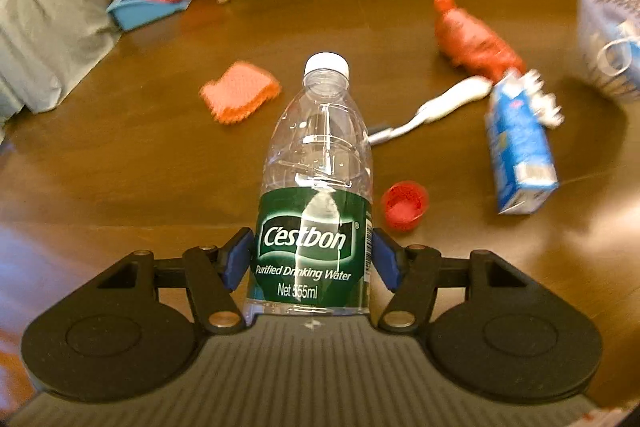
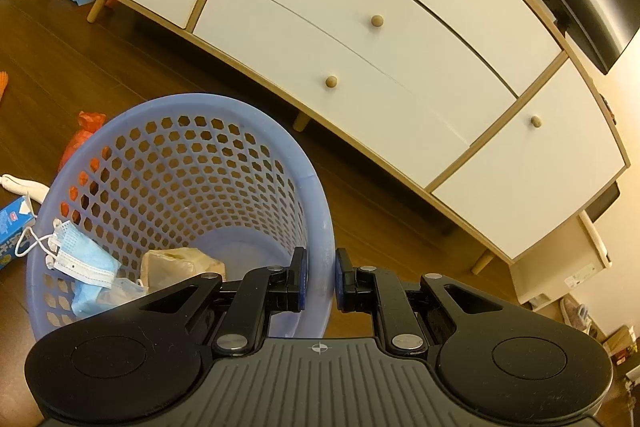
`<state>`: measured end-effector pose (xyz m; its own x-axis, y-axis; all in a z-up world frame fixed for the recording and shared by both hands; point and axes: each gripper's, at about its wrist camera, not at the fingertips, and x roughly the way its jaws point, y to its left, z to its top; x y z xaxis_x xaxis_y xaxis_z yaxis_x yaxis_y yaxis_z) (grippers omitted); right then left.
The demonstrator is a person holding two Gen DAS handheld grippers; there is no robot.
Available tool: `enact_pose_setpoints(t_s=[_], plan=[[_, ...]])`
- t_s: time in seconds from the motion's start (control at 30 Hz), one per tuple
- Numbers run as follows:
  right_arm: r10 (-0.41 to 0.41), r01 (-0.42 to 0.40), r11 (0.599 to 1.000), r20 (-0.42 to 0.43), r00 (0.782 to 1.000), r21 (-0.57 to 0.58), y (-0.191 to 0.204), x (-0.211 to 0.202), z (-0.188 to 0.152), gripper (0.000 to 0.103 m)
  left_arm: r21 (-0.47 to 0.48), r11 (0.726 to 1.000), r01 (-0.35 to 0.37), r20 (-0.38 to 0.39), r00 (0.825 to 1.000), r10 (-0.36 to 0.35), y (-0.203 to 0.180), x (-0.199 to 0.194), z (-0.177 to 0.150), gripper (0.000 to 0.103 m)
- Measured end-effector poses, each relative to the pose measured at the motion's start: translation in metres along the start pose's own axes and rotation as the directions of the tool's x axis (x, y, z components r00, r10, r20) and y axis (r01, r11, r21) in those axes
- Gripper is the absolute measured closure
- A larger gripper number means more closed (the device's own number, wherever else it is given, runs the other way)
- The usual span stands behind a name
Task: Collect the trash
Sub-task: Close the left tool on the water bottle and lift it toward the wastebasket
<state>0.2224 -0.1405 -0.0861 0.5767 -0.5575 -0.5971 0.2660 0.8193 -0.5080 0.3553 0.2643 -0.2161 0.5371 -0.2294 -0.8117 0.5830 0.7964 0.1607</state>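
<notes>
Left wrist view: the left tool is clamped on a clear bottle, its blue pads pressed against the green label low on the body, cap pointing away. The bottle appears empty, so it should be very light; thin plastic of this kind yields under pressure and is smooth, and the labelled band looks the soundest place to hold, as the bare shoulder above would likely dent and slip. Beyond it on the floor lie a red cap, a blue carton, a red bottle, a white-handled brush and an orange cloth; motion blur obscures finer detail. Right wrist view: the right tool is nearly closed, pinching the rim of the blue basket, one pad inside the wall and one outside. The basket holds a mask and crumpled wrappers. Perforated wall looks light and somewhat flexible; the solid rim is judged the firmest hold.
</notes>
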Motion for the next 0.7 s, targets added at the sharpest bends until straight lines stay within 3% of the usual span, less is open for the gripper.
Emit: enact_pose_setpoints(t_s=[0.23,0.47,0.7], plan=[[0.008,-0.008,1.000,0.007,1.000,-0.022,0.002,0.000,0.002,0.093,0.084,0.990,0.112,0.109,0.987,-0.121,-0.046,-0.036,0.036,0.044],[0.011,-0.011,0.999,-0.002,1.000,-0.030,0.000,0.002,0.003,0.093,0.193,0.957,0.218,0.189,0.949,-0.254,-0.101,-0.055,0.078,0.044],[0.014,-0.014,0.999,0.003,1.000,-0.031,0.001,0.004,0.002,0.093,0.301,0.913,0.275,0.202,0.917,-0.343,-0.148,-0.062,0.104,0.044]])
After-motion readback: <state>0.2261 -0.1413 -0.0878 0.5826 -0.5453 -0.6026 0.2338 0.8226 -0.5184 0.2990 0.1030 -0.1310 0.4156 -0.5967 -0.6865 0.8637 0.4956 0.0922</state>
